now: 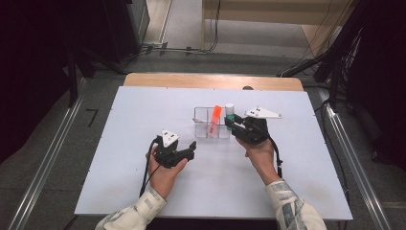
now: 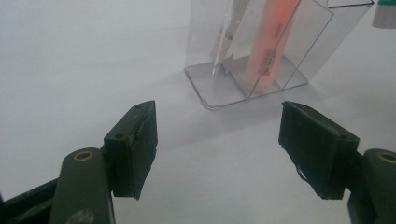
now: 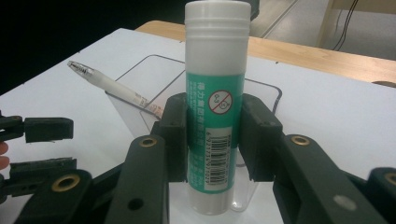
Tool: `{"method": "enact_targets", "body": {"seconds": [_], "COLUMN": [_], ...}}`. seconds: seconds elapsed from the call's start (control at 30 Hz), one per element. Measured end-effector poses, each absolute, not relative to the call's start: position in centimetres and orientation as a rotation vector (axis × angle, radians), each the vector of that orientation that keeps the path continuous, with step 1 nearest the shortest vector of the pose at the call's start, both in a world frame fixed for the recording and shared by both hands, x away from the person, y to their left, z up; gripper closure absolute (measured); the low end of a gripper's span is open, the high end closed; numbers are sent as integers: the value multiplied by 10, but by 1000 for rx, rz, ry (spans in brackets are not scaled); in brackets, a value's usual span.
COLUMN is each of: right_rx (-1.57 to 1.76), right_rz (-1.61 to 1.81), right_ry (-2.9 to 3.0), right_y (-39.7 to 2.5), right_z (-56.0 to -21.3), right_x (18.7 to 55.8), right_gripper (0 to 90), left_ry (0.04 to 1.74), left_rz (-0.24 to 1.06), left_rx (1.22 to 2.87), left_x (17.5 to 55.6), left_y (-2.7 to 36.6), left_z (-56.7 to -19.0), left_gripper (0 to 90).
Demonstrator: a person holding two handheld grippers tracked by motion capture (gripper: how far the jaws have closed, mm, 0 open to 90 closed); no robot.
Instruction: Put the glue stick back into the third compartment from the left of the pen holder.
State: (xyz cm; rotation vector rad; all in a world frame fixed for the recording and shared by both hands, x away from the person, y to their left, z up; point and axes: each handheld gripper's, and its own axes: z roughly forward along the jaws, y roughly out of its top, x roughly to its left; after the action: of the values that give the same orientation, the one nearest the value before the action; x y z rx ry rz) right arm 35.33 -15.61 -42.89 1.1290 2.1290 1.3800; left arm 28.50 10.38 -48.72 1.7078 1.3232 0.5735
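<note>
Worktop [image 1: 143, 143] white and broad, carrying near the middle of its far edge a clear divided organiser [image 1: 203, 115], its compartments side by side. Orange tube [image 1: 215, 120] leaning in the middle compartment, white pen [image 3: 109, 86] slanting out of the end compartment on the left. Right gripper [image 1: 233, 123] at the organiser's right end, clenched on the glue stick [image 3: 215, 105] around its green label, white cap upward, tube upright, base at the rim of the right-hand compartment as seen in the right gripper view; whether already bottomed out inside, impossible to tell. Left gripper [image 1: 193, 147] resting nearer the worktop's centre, toward the near edge from the organiser, jaws spread wide and holding nothing, pointed at the organiser's corner. Step in hand, by the look of it: setting the glue stick down into the free right compartment. Best done by keeping the tube vertical, centring its base over the opening clear of the divider and the thin wall, lowering slowly until it seats, then releasing gently and drawing straight back without tipping it. Worth bracing the light organiser with the free gripper, since a nudge could slide it.
</note>
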Motion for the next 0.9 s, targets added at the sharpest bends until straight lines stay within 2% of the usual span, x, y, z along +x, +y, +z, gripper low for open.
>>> {"method": "enact_targets", "body": {"seconds": [0.5,0.9], "right_rx": [1162,1187], "right_rz": [1427,1415], "right_ry": [2080,2075], "right_y": [-152,-145], "right_z": [-421,-433], "right_x": [372,384], "right_gripper": [640,640], "left_ry": [1324,1323], "left_rz": [572,568], "left_rx": [1698,1699], "left_x": [285,285], "left_y": [106,105], "left_z": [-486,-487], "left_gripper": [287,287]}}
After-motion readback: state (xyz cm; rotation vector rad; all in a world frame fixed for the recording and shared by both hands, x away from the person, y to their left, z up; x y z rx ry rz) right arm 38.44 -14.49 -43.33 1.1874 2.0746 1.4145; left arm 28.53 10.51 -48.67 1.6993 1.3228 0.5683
